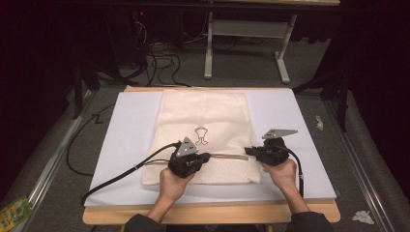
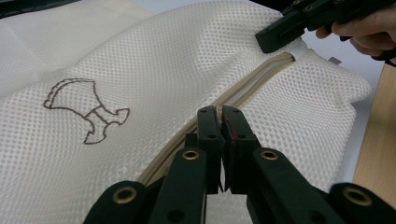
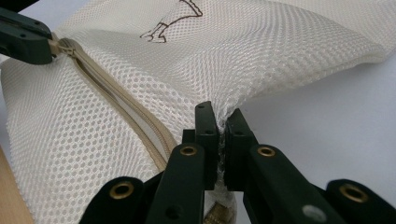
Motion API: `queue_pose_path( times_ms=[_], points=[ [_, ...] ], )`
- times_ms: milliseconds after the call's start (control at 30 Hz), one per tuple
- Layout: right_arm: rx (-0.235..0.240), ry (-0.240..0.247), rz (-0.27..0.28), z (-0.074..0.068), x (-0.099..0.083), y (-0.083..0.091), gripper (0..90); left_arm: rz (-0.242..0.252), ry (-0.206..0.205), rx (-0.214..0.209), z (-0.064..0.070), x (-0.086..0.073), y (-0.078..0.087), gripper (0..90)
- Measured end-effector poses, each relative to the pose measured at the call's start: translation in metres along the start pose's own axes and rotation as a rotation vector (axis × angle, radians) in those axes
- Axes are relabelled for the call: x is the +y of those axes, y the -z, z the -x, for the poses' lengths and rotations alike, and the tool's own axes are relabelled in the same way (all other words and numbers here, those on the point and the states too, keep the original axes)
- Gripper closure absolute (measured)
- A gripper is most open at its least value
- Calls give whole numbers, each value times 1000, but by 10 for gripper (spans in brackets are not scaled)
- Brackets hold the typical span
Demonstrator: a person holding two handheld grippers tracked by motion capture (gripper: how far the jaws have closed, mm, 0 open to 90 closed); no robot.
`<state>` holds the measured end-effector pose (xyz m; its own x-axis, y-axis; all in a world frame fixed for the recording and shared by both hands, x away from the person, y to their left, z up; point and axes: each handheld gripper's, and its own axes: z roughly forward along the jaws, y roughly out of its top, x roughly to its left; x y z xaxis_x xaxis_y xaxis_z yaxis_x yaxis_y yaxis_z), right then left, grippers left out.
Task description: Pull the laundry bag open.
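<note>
A cream mesh bag (image 1: 203, 116) with a brown outline drawing (image 1: 200, 135) lies flat on a white sheet (image 1: 130, 125). A beige zipper (image 1: 227, 155) runs across its near part. My left gripper (image 1: 207, 155) is shut on the zipper pull (image 3: 60, 45), seen close up in the left gripper view (image 2: 218, 116). The right gripper (image 1: 247, 151) is shut on the mesh at the zipper's right end (image 3: 218, 122) and lifts it slightly. Between the two grippers the zipper (image 2: 261, 74) gapes open. The right gripper (image 2: 271, 39) also appears far off in the left gripper view.
The white sheet covers a wooden table (image 1: 208, 212) whose edge runs along the front. Cables (image 1: 164, 63) and a white desk frame (image 1: 246, 29) lie on the floor behind. Crumpled paper (image 1: 362, 216) sits at the lower right, a yellow-green packet (image 1: 14, 210) at the lower left.
</note>
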<state>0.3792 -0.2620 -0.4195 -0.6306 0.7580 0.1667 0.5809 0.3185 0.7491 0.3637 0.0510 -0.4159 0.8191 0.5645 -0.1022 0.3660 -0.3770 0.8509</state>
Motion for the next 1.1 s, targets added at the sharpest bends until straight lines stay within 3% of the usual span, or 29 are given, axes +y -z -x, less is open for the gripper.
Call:
queue_pose_path(
  times_ms=[667,1100],
  points=[
    [5,-4,-3,0,-3,-2,884,33,13,12,-5,-2,9,874],
    [7,-3,-4,0,-4,-2,884,28,17,19,-7,-1,18,874]
  ],
)
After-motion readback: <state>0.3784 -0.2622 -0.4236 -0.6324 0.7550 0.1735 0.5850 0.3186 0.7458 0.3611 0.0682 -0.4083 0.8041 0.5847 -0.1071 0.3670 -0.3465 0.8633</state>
